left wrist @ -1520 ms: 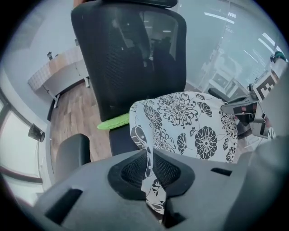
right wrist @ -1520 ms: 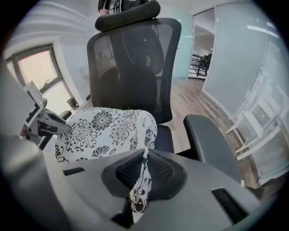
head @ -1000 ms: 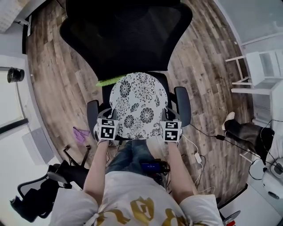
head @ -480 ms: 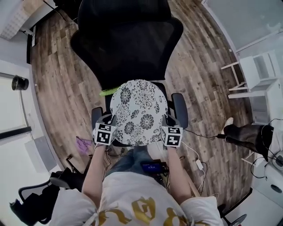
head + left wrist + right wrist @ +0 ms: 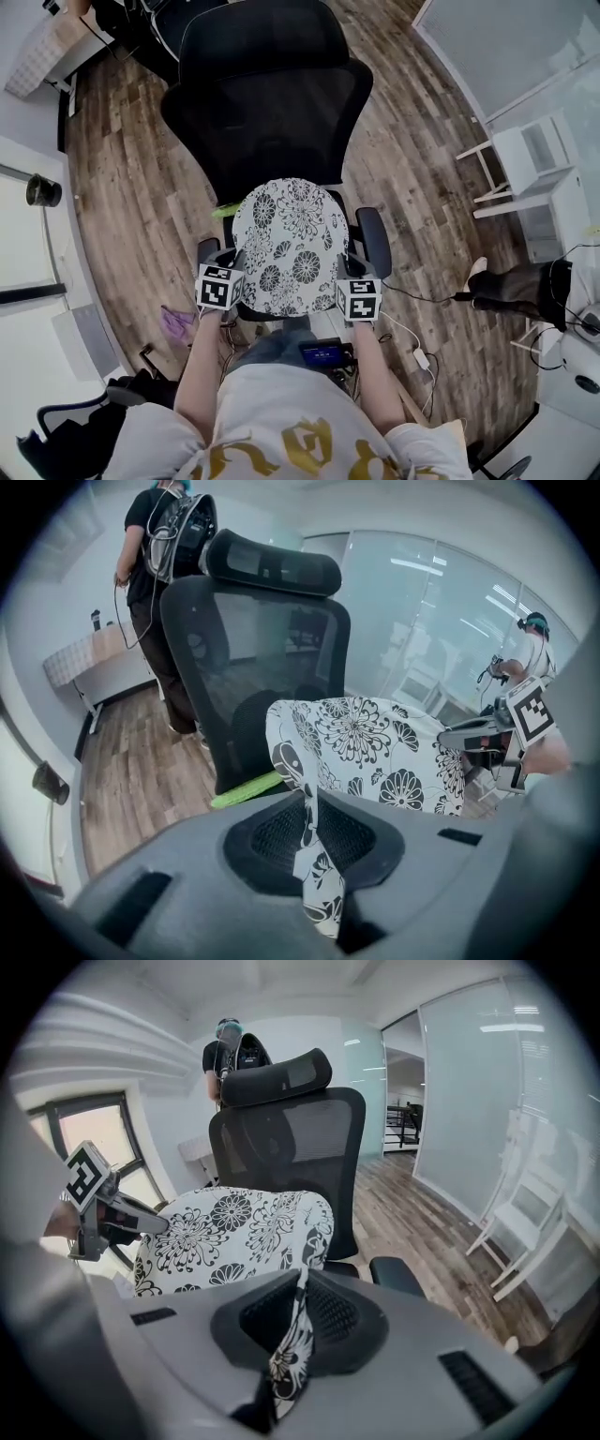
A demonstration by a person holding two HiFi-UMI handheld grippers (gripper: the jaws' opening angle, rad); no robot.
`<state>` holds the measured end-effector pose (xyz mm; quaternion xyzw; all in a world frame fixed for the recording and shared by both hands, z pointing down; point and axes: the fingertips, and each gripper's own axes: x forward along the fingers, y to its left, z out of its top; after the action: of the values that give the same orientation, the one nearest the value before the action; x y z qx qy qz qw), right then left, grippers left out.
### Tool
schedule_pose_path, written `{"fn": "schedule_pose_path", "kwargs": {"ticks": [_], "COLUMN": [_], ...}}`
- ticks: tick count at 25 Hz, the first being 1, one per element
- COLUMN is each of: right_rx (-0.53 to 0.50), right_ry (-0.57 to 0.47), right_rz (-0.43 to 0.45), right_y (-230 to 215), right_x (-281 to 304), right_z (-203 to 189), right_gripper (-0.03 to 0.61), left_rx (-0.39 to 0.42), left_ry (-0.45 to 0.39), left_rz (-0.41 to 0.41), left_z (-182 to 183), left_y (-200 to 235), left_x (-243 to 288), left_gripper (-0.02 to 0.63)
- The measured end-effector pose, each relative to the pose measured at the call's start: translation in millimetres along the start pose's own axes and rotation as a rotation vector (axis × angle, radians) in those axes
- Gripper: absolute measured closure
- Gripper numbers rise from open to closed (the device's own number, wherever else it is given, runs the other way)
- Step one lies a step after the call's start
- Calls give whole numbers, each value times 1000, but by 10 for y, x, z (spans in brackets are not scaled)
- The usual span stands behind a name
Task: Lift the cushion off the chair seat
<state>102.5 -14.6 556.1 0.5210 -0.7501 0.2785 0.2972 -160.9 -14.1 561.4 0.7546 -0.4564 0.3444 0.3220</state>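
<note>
- Gripping the floral cushion [image 5: 291,246] at two opposite edges: left claw [image 5: 314,855] closed on a fold of the left-edge cover, right claw [image 5: 289,1340] closed on a fold of the right-edge cover.
- Held above the chair seat [image 5: 277,318], in front of the mesh backrest [image 5: 267,103] and between the left armrest [image 5: 206,249] and the right armrest [image 5: 371,242]; judged to be mid-lift, with no way of telling from overhead whether fully clear of the seat.
- Raise both claws at the same rate, to keep the cushion level and prevent a slide toward the lower side.
- Keep both pinches firm and the motion smooth: held only by thin folds of fabric, so likely to slip out under a jerk.
- Hold the spacing between the claws steady; avoid pulling apart (strain on the cover) or closing in (sag in the soft middle).
- Lift straight up until above armrest height before drawing toward the body, to avoid a snag on the right armrest, just beside the right claw.
- Leave alone the green strip [image 5: 246,789] lying at the seat's rear left, near the cushion's far edge.
</note>
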Motion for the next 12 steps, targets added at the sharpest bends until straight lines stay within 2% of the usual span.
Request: {"fn": "schedule_pose_path", "kwargs": {"ticks": [5, 12], "right_rx": [36, 38], "right_ry": [-61, -126], "right_rz": [-24, -45], "right_y": [13, -9], "right_x": [-249, -594], "right_z": [162, 336], "right_gripper": [557, 557], "left_rx": [-65, -63], "left_ry": [-61, -103], "left_rz": [1, -27], "left_z": [123, 240], "left_y": [83, -3], "left_x": [-222, -525], "left_gripper": [581, 581]}}
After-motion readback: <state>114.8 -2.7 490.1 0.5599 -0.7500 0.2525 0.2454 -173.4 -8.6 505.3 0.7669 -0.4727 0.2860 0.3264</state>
